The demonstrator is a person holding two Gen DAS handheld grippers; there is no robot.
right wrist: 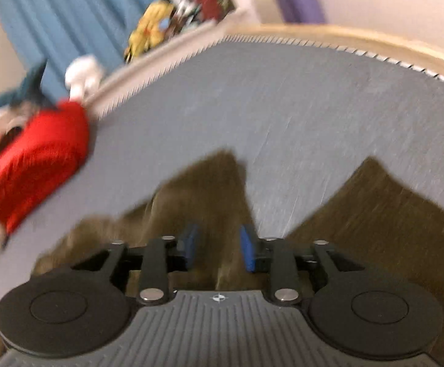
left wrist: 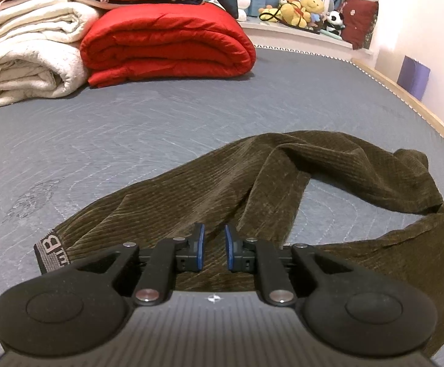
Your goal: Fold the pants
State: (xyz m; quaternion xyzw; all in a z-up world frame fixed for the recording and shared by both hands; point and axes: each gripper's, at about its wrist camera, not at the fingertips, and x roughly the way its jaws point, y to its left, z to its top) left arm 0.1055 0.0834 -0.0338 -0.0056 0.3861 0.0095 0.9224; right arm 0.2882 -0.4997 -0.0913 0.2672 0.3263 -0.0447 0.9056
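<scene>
Olive-brown corduroy pants [left wrist: 191, 189] lie crumpled across the grey-blue mattress [left wrist: 130, 128], with the grey lettered waistband [left wrist: 52, 252] at the lower left and one leg twisted off to the right. My left gripper [left wrist: 214, 240] hovers over the fabric near the waistband. Its blue pads [left wrist: 202, 249] stand a narrow gap apart, with no cloth pinched between them. The right wrist view is motion-blurred. There my right gripper [right wrist: 218, 244] stands open over the pants [right wrist: 209, 183], with nothing between its pads, and two points of cloth rise on either side.
A folded red quilt [left wrist: 166, 42] and rolled white blankets [left wrist: 29, 55] sit at the far left of the bed. Plush toys [left wrist: 304, 9] line a ledge behind. A wooden bed rail [left wrist: 405, 91] and a purple item [left wrist: 412, 75] bound the right side.
</scene>
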